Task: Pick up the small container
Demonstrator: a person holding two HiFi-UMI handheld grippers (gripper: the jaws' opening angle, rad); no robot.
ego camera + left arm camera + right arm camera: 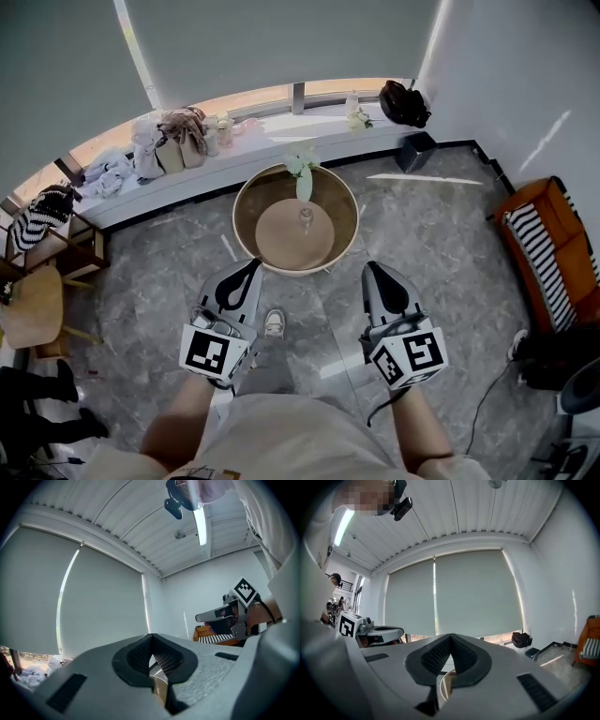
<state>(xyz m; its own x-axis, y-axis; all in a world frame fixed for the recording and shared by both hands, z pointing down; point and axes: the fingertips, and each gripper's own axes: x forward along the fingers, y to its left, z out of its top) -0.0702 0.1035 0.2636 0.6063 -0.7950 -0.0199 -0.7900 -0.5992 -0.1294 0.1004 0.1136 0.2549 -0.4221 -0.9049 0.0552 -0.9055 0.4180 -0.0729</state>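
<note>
small container [306,219] | look: small, clear, glass-like, detail too fine to tell | pose: upright | place: round table [281,246], just past its middle toward the far edge

light: soft daylight from window strip [253,97] under drawn blinds [281,37]; ceiling tube [201,524] lit | glare: bright streaks on floor [422,176] | edges: fisheye bending, black corners | blur: nearest foreground soft

On the round table [281,242] we find the near half bare: open passage from our side over its raised rim. At the table's far edge a flower vase [304,183] crowds the small container [306,218] from behind.
</note>
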